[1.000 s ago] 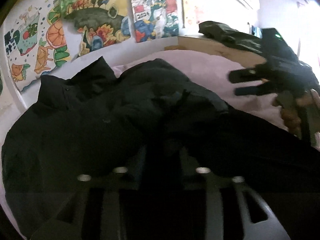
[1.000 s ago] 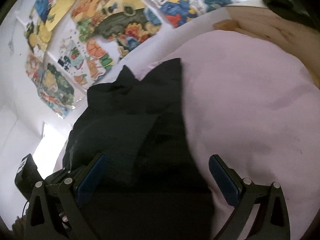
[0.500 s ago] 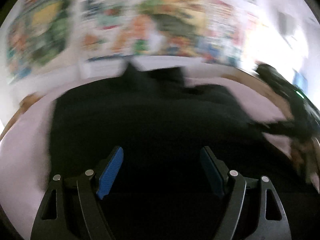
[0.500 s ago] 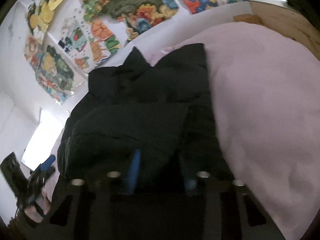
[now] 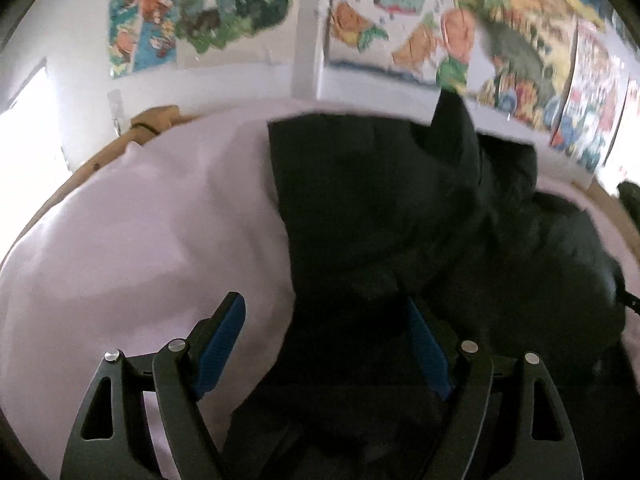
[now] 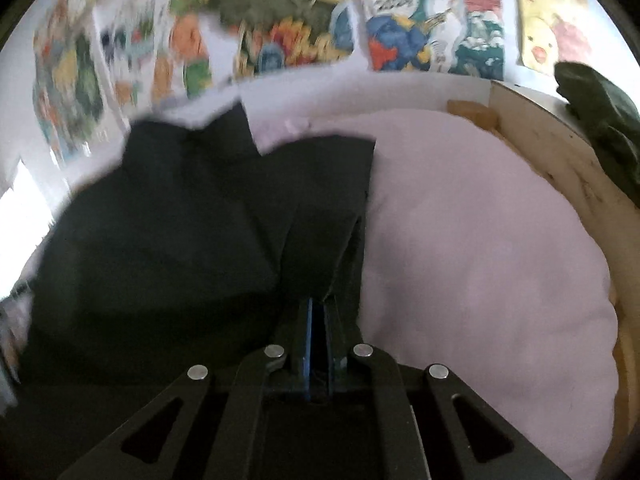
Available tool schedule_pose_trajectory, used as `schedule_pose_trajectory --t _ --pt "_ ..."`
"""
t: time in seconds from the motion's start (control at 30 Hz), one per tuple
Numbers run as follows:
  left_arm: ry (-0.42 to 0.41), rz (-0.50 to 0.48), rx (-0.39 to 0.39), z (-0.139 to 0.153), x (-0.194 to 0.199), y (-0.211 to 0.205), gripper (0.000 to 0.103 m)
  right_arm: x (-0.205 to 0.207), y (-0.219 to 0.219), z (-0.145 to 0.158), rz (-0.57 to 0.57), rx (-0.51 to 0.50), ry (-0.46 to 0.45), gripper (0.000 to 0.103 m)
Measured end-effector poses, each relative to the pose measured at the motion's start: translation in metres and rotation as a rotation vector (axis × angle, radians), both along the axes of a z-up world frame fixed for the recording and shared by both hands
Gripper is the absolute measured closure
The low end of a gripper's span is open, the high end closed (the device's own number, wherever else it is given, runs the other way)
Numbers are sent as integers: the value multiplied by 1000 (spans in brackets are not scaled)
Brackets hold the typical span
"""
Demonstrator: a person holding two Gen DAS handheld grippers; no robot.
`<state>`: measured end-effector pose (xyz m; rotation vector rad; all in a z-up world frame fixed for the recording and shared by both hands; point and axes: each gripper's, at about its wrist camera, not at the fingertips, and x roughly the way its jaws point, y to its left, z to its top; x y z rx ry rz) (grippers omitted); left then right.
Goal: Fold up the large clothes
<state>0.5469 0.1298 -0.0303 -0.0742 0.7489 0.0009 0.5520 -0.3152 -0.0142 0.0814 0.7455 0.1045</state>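
Note:
A large black jacket (image 5: 400, 216) lies spread on a pale pink bed cover (image 5: 140, 248). In the left wrist view my left gripper (image 5: 324, 344) is open, its blue-padded fingers straddling the jacket's left edge just above the cloth. In the right wrist view the jacket (image 6: 180, 220) fills the left half. My right gripper (image 6: 316, 320) is shut on a fold of the jacket's right edge, with dark cloth pinched between the pads.
The pink cover (image 6: 480, 260) stretches to the right. A wooden bed frame (image 6: 560, 152) runs along the far right with a dark green cloth (image 6: 600, 120) on it. A white wall with colourful drawings (image 5: 400, 20) stands just behind the bed.
My left gripper let go of the jacket, opened and swung left to its left edge. My right gripper closed on the jacket's right edge.

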Motion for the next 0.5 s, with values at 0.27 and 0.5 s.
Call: schedule_pose_trajectory --t 0.27,0.5 --pt "25 41 8 -35 11 10 1 10 17 -32 37 -126 29 94" --pt "26 34 71 -46 15 2 1 20 30 -55 68 -216 33 93"
